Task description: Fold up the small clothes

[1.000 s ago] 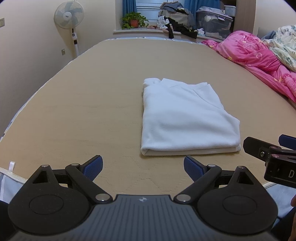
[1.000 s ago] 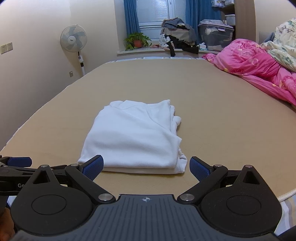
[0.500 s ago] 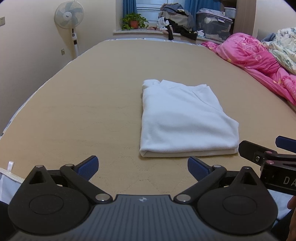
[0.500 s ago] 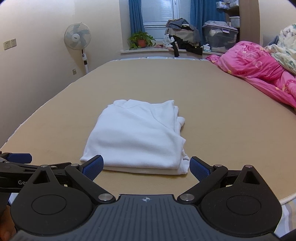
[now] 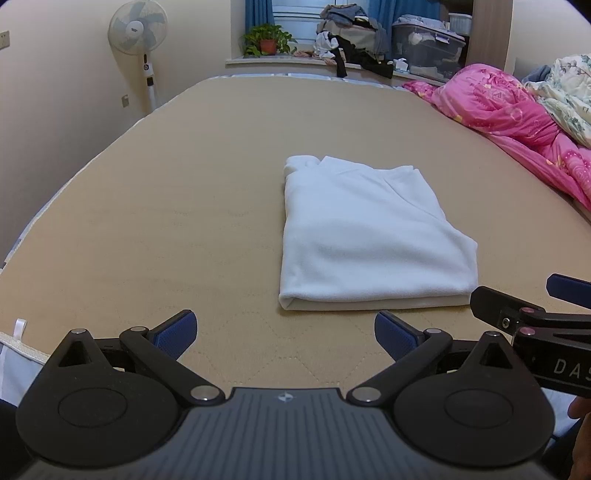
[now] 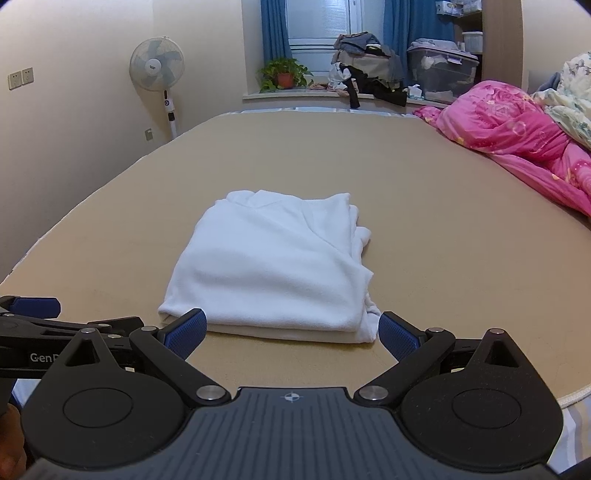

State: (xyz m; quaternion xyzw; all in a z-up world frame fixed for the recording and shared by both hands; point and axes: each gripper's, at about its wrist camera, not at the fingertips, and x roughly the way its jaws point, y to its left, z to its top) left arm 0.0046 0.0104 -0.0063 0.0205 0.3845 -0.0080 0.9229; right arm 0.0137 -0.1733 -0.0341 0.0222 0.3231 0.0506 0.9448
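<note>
A tan mattress (image 5: 184,206) fills most of both views, running from the lower edge up to the windowsill at the top. A pink quilt (image 5: 513,122) is heaped along the right edge of the frame. The folded white garment (image 5: 369,240) lies flat on the mattress, right of centre in the left wrist view and at centre in the right wrist view (image 6: 273,266), its folded near edge facing the cameras. The left gripper (image 5: 284,336) sits at the bottom of its frame, jaws spread wide and empty, short of the garment. The right gripper (image 6: 291,332) also gapes wide with nothing held, its blue pads (image 6: 186,330) flanking the garment's near edge. A standing fan (image 5: 138,33) occupies the upper left and a potted plant (image 5: 267,38) sits top centre
</note>
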